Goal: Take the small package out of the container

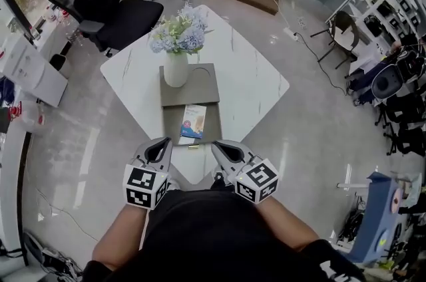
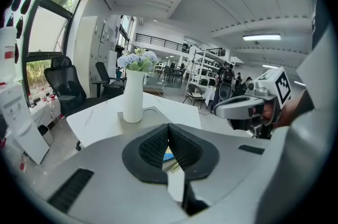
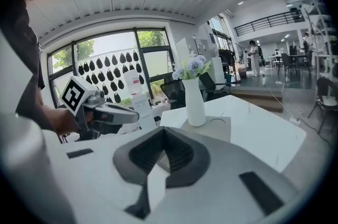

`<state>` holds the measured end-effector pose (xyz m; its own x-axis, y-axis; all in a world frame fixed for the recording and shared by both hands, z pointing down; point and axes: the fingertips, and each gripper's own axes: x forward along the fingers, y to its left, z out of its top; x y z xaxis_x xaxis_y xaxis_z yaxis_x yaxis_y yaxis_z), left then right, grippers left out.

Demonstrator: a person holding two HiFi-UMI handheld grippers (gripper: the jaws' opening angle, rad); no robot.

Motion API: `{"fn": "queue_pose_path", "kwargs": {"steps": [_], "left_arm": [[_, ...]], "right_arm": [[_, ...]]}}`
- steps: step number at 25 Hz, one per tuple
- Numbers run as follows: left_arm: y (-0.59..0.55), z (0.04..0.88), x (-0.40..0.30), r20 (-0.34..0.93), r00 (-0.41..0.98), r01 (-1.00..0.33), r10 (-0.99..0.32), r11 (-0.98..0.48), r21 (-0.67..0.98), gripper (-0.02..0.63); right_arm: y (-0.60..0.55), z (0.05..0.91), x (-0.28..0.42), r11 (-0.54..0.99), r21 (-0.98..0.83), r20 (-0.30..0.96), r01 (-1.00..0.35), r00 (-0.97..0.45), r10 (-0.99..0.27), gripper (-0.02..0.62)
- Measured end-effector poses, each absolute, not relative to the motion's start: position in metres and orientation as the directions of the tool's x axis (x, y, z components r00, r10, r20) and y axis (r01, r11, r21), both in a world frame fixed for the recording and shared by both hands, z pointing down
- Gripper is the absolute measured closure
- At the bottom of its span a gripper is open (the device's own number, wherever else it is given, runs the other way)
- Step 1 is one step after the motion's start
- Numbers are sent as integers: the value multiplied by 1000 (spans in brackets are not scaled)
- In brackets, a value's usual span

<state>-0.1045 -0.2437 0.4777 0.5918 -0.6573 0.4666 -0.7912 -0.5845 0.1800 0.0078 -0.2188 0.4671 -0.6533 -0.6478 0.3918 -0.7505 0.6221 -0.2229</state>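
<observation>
Both the left gripper (image 1: 163, 143) and the right gripper (image 1: 218, 146) hold their jaws together, empty, at the table's (image 1: 253, 81) near corner, while the small package (image 1: 193, 122) lies flat at the container's (image 1: 170, 130) near end, probably light, thin and flexible, best pinched at an edge

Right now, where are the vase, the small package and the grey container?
vase (image 1: 176, 69): head view, on its white body.
small package (image 1: 193, 122): head view, middle of its printed face.
grey container (image 1: 172, 124): head view, bare floor left of the package.

Small blue-and-white package (image 1: 193, 122) lies flat inside the shallow grey container (image 1: 172, 126)
</observation>
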Motion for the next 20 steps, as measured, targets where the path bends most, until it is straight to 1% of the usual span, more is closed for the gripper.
{"fn": "queue_pose_path", "kwargs": {"steps": [7,14,20], "left_arm": [[-251,477,-87,477,540,-827,-693,-541,152,604],[-264,473,-80,485,488,-851,-725,-518,81,604],[-264,467,-77,489,471,-857,-734,-513,54,604]], "right_arm": [[-236,471,27,666,-239,391,-707,-698,-600,598],[-245,476,46,684,-258,386,-683,-721,-575,598],[-245,475,45,697,-277,373,-662,-742,-557,598]]}}
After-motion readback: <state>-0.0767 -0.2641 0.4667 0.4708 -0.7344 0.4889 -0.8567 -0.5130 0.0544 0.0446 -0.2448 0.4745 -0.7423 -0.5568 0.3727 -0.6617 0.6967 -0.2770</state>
